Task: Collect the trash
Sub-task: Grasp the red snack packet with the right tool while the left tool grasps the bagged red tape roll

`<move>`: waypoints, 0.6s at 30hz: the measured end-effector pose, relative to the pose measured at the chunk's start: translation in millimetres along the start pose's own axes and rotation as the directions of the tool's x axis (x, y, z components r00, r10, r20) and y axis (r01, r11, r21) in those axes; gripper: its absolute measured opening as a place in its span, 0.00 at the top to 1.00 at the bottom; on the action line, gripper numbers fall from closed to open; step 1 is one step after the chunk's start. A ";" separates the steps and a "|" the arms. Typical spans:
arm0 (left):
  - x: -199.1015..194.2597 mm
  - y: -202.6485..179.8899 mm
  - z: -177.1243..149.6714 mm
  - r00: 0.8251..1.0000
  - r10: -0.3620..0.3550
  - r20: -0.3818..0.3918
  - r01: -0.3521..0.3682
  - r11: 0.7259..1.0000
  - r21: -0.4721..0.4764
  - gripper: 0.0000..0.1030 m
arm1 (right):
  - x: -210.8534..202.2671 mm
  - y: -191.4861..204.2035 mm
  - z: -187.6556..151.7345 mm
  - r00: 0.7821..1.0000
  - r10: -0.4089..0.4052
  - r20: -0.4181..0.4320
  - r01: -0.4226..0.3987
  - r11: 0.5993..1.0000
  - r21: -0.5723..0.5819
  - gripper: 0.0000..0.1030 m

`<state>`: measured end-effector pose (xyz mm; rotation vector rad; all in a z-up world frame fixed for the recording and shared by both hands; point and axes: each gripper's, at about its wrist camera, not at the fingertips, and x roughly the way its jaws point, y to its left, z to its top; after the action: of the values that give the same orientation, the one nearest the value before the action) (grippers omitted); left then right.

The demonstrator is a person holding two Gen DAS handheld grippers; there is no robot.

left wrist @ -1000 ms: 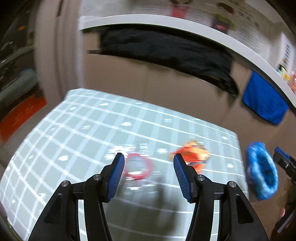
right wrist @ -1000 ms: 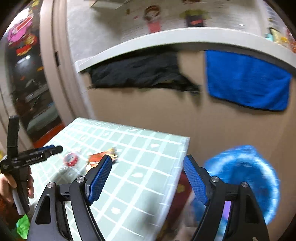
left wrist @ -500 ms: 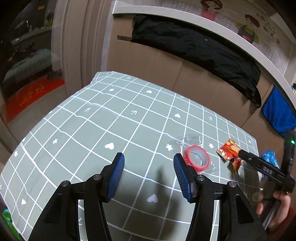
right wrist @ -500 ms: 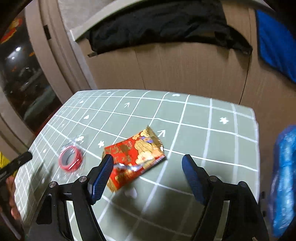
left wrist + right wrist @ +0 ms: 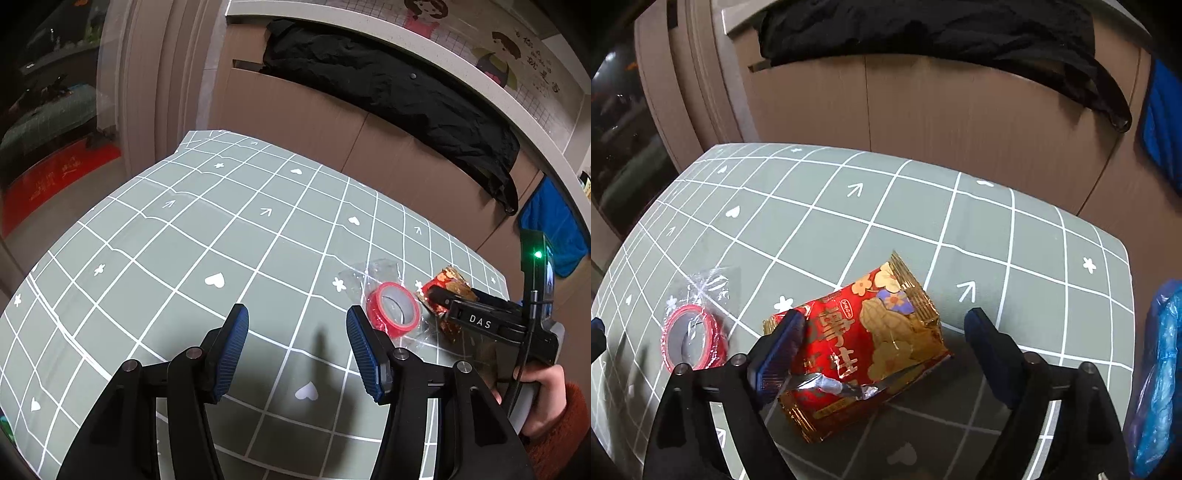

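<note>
The right gripper is spread wide over the red and gold snack wrapper, which lies flat on the green gridded surface near its right end. The wrapper sits between the two blue-padded fingers: the left finger overlaps the wrapper's left edge, while the right finger stands apart from the wrapper's right edge, with bare cloth showing between them. The torn silver end of the wrapper points toward the camera. Left of the wrapper, close by but not touching it, a roll of red tape lies in a crumpled clear plastic bag. The left gripper is also open wide and holds nothing; it hangs above bare surface, with the tape roll just beyond and to the right of its right fingertip. In the left wrist view the right gripper reaches in from the right and covers part of the wrapper. A blue bag hangs off the surface's right edge.
</note>
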<state>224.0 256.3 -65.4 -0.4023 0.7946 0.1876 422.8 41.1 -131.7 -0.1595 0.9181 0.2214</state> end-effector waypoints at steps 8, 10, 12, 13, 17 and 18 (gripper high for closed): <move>3.1 -8.8 -1.6 1.000 -0.014 -0.024 0.014 1.000 -0.006 0.46 | -12.2 7.5 -2.7 0.999 -0.010 0.045 0.015 0.993 -0.113 0.79; 3.7 -16.2 -1.4 0.999 -0.029 -0.032 0.029 1.000 0.002 0.46 | -20.4 1.4 -5.8 0.997 0.061 0.050 -0.055 0.993 -0.101 0.83; 4.6 -23.9 -0.7 0.998 -0.043 -0.042 0.044 0.999 0.014 0.46 | -28.6 -9.9 -8.7 0.988 0.145 0.055 -0.142 0.988 -0.054 0.84; 5.8 -29.0 -0.3 0.997 -0.054 -0.050 0.055 0.998 0.021 0.46 | -34.2 -14.8 -10.2 0.986 0.151 0.065 -0.149 0.988 -0.041 0.85; 18.3 -54.0 2.1 0.994 -0.057 -0.088 0.062 0.997 0.048 0.46 | -63.7 -37.0 -16.4 0.978 0.158 0.135 -0.159 0.987 -0.005 0.85; 22.1 -59.9 3.4 0.994 -0.060 -0.093 0.065 0.997 0.052 0.46 | -69.0 -40.4 -16.6 0.976 0.160 0.145 -0.162 0.987 0.003 0.85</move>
<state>260.1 203.7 -62.5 -0.3856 0.8741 0.0896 379.9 -10.0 -84.7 -0.0544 0.7882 0.3717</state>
